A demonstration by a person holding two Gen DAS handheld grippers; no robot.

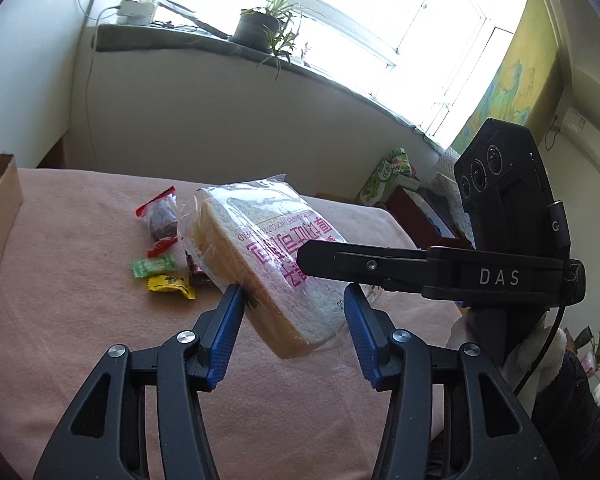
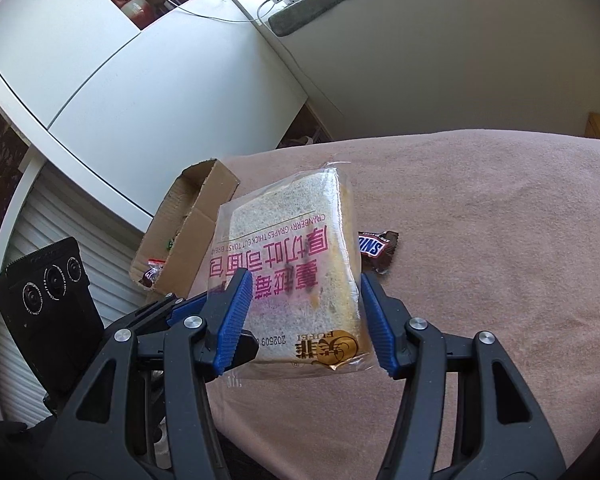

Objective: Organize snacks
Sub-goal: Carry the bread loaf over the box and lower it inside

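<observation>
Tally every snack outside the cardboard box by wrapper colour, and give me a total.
clear bread packet: 1
red-wrapped sweet: 1
green sweet: 1
yellow sweet: 1
brown Snickers bar: 1
Total: 5

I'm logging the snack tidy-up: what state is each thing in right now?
Bread pack: sealed, lifted off the blanket, tilted.
Left gripper: closed on the bread pack.
Right gripper: closed on the bread pack.
Cardboard box: open, a few snacks inside.
Chocolate bar: wrapped, lying on the blanket.
Candies: wrapped, loose on the blanket.
</observation>
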